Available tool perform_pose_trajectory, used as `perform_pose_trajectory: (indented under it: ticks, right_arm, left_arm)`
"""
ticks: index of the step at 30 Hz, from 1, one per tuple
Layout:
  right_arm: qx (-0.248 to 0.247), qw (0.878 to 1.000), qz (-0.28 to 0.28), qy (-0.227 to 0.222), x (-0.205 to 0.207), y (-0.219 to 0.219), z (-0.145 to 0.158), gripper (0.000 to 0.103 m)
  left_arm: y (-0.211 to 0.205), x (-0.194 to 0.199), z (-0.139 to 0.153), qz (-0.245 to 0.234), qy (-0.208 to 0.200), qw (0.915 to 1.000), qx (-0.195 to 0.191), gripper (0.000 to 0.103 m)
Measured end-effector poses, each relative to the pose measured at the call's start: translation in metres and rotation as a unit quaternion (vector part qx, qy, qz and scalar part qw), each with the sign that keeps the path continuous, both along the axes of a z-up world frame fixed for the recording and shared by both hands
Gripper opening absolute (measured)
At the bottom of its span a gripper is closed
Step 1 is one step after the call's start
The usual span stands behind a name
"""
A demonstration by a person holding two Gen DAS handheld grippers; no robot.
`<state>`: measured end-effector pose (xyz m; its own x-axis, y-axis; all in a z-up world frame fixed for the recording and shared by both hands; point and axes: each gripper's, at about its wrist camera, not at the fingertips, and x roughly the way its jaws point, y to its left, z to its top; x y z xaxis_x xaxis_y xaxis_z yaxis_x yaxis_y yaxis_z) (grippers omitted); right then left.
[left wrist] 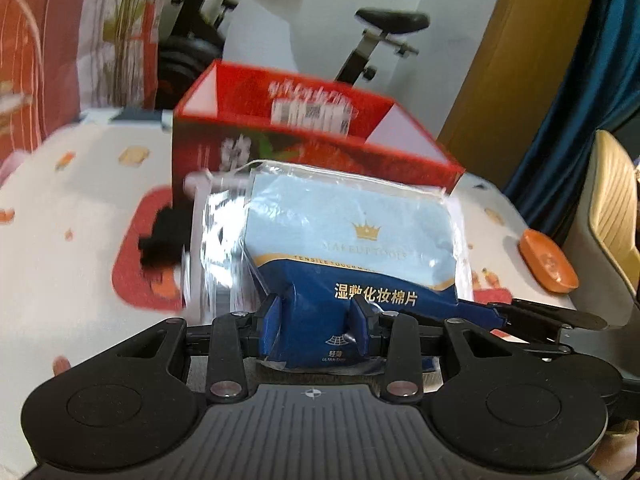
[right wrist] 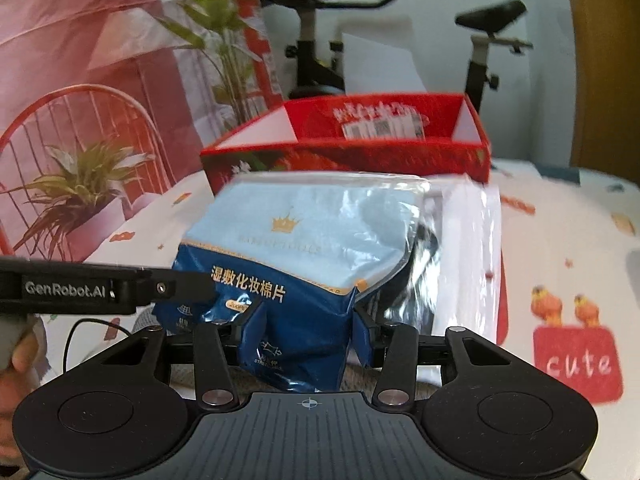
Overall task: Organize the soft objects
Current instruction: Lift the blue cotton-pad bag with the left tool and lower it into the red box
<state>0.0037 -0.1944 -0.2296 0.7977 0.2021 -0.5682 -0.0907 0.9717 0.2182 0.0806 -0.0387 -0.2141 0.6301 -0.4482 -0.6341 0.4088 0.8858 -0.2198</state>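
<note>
Nearest to each camera, both grippers hold the same soft pack. The left gripper (left wrist: 316, 330) has its blue fingers (left wrist: 274, 324) closed narrow on the dark blue bottom edge of the cotton pad pack (left wrist: 352, 240), and the foil is creased between them. The right gripper (right wrist: 306, 338) pinches the same bottom edge in its own view, fingers (right wrist: 364, 340) also narrow, with the cotton pad pack (right wrist: 304, 240) bulging above them. The two grips are close to each other; in the right wrist view the left gripper's black finger reaches in from the left and touches the pack. The pack stands up from the fingers, its long axis pointing forward and up, toward the box. A clear plastic bag (right wrist: 468, 248) lies just behind it. Directly beyond is the red box (left wrist: 304, 136), open at the top, on the patterned tablecloth (left wrist: 68, 216). I judge the pack must go up and forward over the near wall, with both arms about equally near.
</note>
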Motion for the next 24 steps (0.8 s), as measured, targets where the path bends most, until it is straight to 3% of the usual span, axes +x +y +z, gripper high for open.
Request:
perform_pose_trajectory:
  ticks: [12, 19, 24]
  right_arm:
    - [-0.012, 0.998, 0.007, -0.069, 0.023, -0.014, 0.052, 0.043]
    - [-0.019, 0.995, 0.003, -0.101, 0.069, -0.028, 0.089, 0.043]
    - [-0.021, 0.994, 0.01, -0.103, 0.12, -0.031, 0.103, 0.043]
  left_arm:
    - [-0.007, 0.02, 0.049, -0.032, -0.065, 0.9974, -0.003, 0.04]
    - [-0.018, 0.049, 0.075, -0.032, -0.093, 0.9951, -0.01, 0.041]
    - [-0.019, 0.091, 0.087, -0.018, -0.102, 0.9945, -0.011, 0.041]
